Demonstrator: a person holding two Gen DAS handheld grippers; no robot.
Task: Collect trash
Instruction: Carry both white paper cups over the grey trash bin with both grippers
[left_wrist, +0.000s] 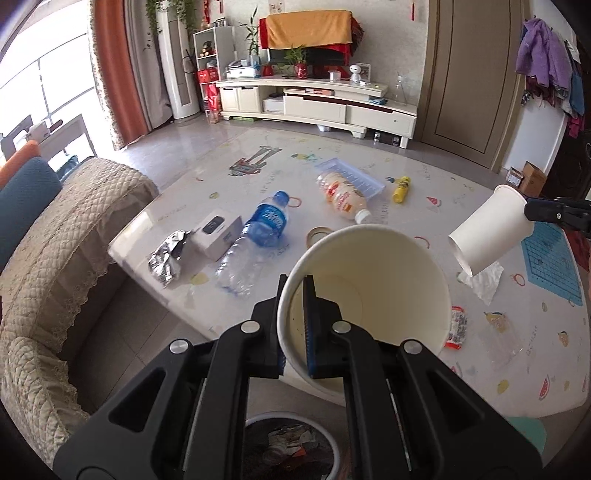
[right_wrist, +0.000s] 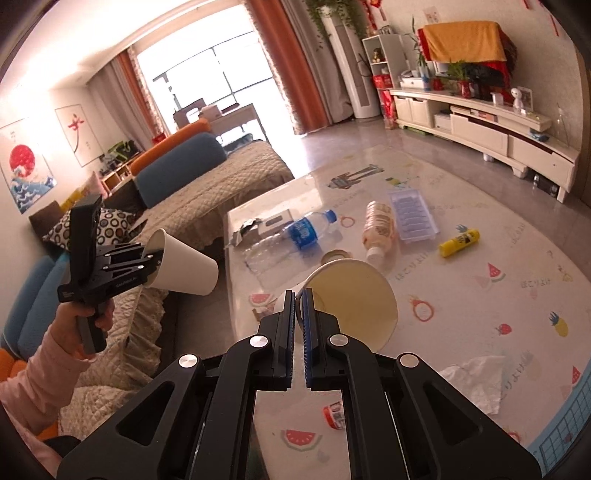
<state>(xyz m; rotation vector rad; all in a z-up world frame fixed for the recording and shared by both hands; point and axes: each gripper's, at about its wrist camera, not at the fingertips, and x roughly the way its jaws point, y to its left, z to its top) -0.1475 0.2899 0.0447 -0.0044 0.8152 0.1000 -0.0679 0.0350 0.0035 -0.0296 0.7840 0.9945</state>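
Observation:
My left gripper (left_wrist: 293, 295) is shut on the rim of a white paper cup (left_wrist: 373, 295), held above the table's near edge; it shows in the right wrist view (right_wrist: 153, 266) with its cup (right_wrist: 184, 266). A bin (left_wrist: 291, 446) with trash stands below it. My right gripper (right_wrist: 298, 310) is shut on the rim of a second paper cup (right_wrist: 354, 299); it shows in the left wrist view (left_wrist: 535, 214) with that cup (left_wrist: 487, 232). On the table lie a water bottle (left_wrist: 255, 240), a beige bottle (left_wrist: 343, 197), crumpled foil (left_wrist: 168, 256), a tissue (right_wrist: 476, 380) and a red wrapper (left_wrist: 458, 326).
A white box (left_wrist: 218, 232), a clear ice tray (left_wrist: 351, 173), a yellow tube (left_wrist: 402, 188), a tape roll (left_wrist: 319, 233) and a blue mat (left_wrist: 550, 258) also lie on the table (left_wrist: 424, 173). A quilt-covered sofa (left_wrist: 55, 240) borders the left side.

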